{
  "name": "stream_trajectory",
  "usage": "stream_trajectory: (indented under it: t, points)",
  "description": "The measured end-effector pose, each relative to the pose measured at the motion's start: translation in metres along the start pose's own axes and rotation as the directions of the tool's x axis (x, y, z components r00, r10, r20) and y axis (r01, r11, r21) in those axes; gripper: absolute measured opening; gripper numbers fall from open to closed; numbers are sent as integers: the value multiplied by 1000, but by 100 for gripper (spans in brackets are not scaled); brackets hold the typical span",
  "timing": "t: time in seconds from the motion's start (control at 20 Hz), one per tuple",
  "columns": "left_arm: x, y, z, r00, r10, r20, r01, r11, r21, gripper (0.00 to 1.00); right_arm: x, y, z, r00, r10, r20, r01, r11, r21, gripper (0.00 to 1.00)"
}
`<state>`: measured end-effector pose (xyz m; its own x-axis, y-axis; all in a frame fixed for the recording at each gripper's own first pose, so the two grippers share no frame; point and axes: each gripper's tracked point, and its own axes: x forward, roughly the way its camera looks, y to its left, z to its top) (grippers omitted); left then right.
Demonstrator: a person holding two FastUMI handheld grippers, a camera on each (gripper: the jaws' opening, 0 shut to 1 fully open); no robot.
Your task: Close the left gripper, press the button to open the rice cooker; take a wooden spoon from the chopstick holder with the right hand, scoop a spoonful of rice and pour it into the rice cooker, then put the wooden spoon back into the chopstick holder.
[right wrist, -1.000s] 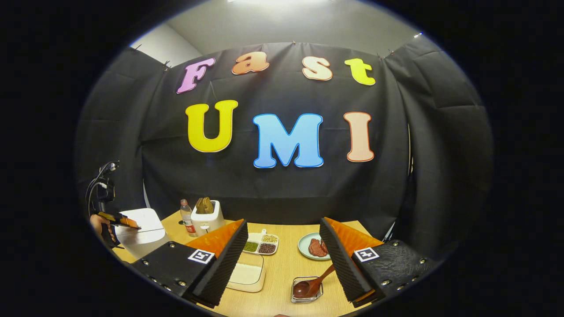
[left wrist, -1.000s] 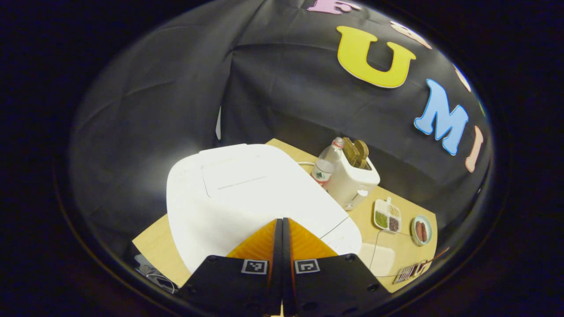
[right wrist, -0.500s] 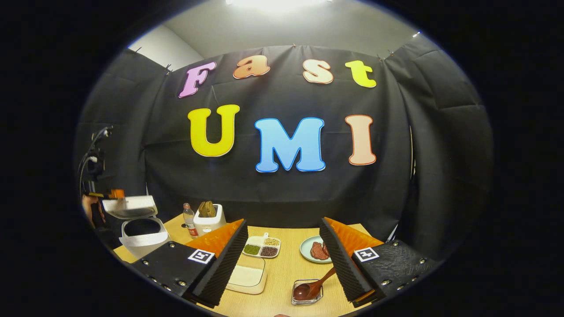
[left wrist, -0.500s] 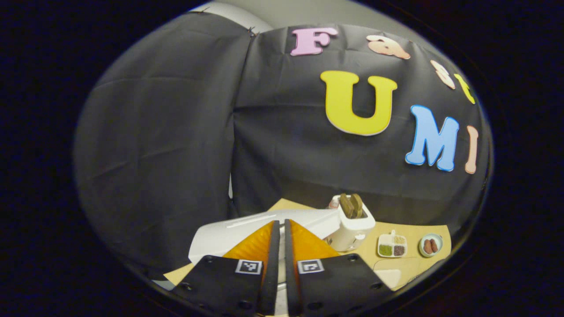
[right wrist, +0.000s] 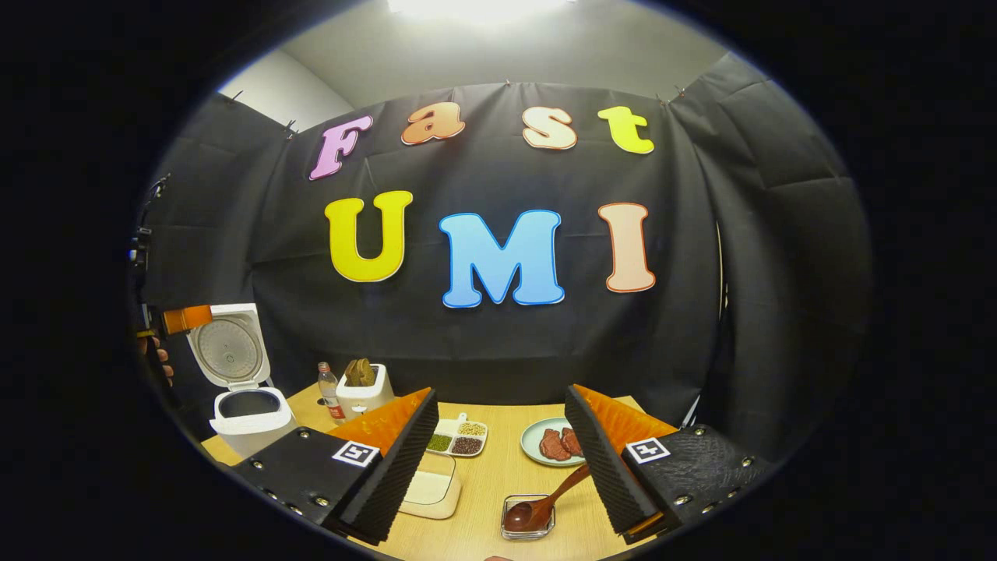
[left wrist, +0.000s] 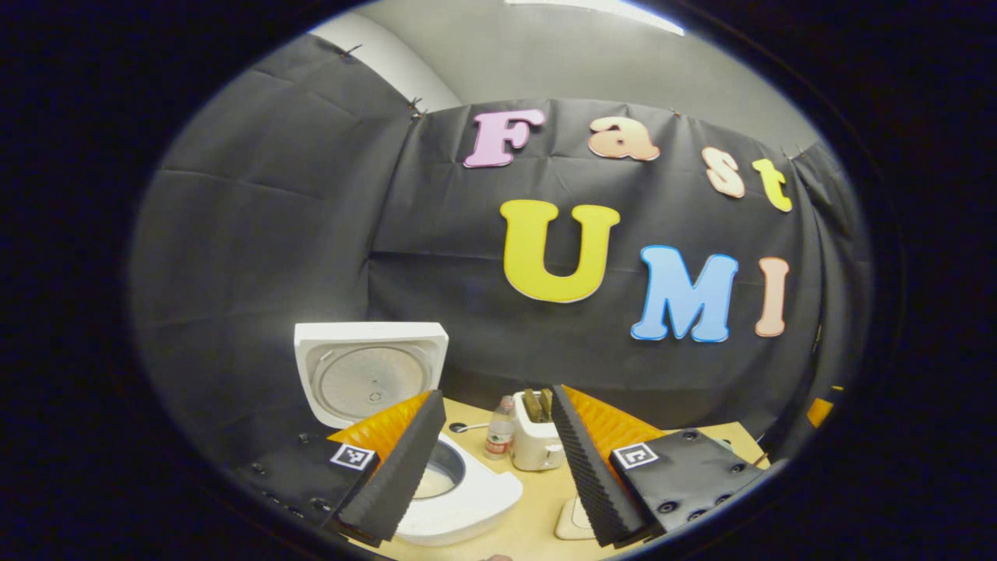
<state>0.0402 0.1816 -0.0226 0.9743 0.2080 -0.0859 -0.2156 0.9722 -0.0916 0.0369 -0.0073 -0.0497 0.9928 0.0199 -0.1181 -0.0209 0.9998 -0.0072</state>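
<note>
Glossy white plastic rice cooker [right wrist: 251,413] with a dull metal inner lid [left wrist: 366,379], light wood-grain table [right wrist: 498,467], glossy dark wooden spoon [right wrist: 537,506].

My own finger [left wrist: 397,467] hides part of the rice cooker's [left wrist: 467,499] pot; the divided tray's [right wrist: 456,438] contents are too small to tell.

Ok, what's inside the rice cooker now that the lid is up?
The rice cooker shows a dark pot opening in the right gripper view. In the left gripper view a finger covers part of it; any contents can't be made out.
</note>
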Motion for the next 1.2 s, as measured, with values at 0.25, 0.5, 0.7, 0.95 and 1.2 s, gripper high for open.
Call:
stream_trajectory:
  t: [0.25, 0.5, 0.7, 0.95, 1.2]
  points:
    - [-41, -45, -1, 998, -56, 31, 55, 998, 28, 95, -3, -21, -6, 1000, -17, -2, 17, 1000, -10, 99]
    - [-58, -70, 0, 997, -72, 39, 71, 997, 39, 95, -3, -52, -15, 999, -47, -7, 47, 999, -15, 99]
    - [-68, -94, -4, 996, -79, 33, 78, 996, 52, 100, 8, -81, -34, 997, -71, -35, 70, 997, -19, 99]
    - [-76, -125, 4, 995, -81, 64, 75, 993, 89, 95, 36, -109, -80, 991, -58, -125, 60, 998, 8, 99]
    - [-78, -143, 0, 996, -71, 53, 65, 992, 108, 100, 58, -117, -122, 979, -27, -200, 36, 998, 45, 99]
